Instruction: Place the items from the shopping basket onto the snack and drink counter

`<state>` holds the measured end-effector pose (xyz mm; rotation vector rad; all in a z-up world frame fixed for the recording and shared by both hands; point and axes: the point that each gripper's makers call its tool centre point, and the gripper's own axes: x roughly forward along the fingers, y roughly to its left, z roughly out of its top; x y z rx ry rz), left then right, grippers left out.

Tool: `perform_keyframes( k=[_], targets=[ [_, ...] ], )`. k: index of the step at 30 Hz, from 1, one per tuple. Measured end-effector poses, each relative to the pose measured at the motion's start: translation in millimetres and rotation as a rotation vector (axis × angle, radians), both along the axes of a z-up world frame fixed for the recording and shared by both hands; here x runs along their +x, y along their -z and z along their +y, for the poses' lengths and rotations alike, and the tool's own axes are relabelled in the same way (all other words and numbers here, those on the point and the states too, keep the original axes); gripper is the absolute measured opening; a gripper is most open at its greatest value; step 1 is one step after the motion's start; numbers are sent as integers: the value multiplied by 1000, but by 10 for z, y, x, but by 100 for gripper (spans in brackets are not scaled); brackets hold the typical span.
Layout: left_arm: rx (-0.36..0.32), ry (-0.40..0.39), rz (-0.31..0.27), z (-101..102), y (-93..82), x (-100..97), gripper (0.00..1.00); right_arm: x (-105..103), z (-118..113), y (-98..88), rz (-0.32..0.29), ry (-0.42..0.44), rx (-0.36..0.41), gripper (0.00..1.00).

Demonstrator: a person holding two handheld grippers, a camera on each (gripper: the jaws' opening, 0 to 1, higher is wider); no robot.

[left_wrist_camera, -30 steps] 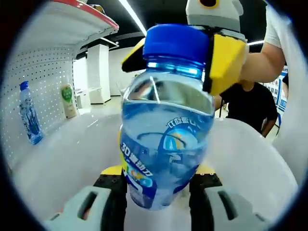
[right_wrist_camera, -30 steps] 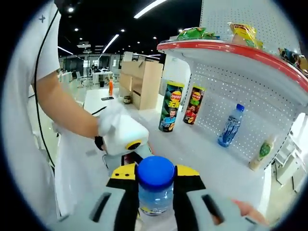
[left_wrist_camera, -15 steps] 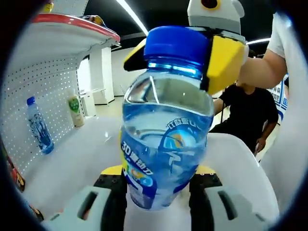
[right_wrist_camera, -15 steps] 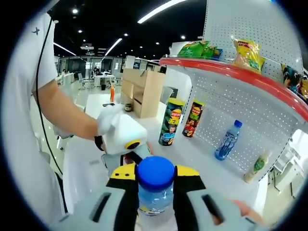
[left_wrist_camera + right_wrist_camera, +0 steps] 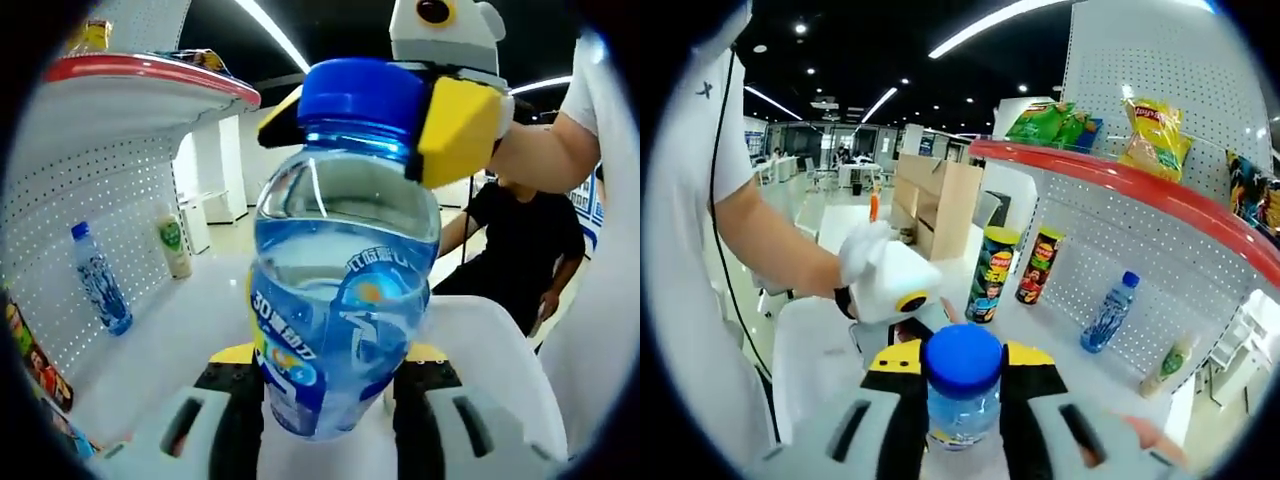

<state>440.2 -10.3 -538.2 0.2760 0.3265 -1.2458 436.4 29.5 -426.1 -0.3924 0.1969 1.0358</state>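
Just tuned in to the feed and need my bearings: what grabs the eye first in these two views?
The water bottle with its blue cap dominates: the left gripper clamps its body low down while the right gripper pinches its neck and cap, holding it above the white counter shelf. Beyond it in the right gripper view, two chip cans and another bottle stand on that shelf, with snack bags on the red-edged shelf above.

water bottle (image 5: 340, 290) carried nearer the shelf (image 5: 1110, 330) (both grippers holding)

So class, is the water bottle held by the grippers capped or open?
Capped. The water bottle has its blue cap on, seated on the neck, with the right gripper clamped around it.
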Motion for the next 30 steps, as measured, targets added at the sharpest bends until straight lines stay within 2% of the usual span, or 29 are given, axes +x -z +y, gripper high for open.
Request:
perform_keyframes(
  k=[12,23,30],
  targets=[
    [-6,3,5,27,-114,118,51,142,24,-128,11,-7,25,25],
    [-18,-23,-12,63,-280,298,51,302,60,-277,-5,-20,51,25],
    [-20,-33,-27,92,-322,418,51,398,113,-328,-22,-26,48,25]
  ],
)
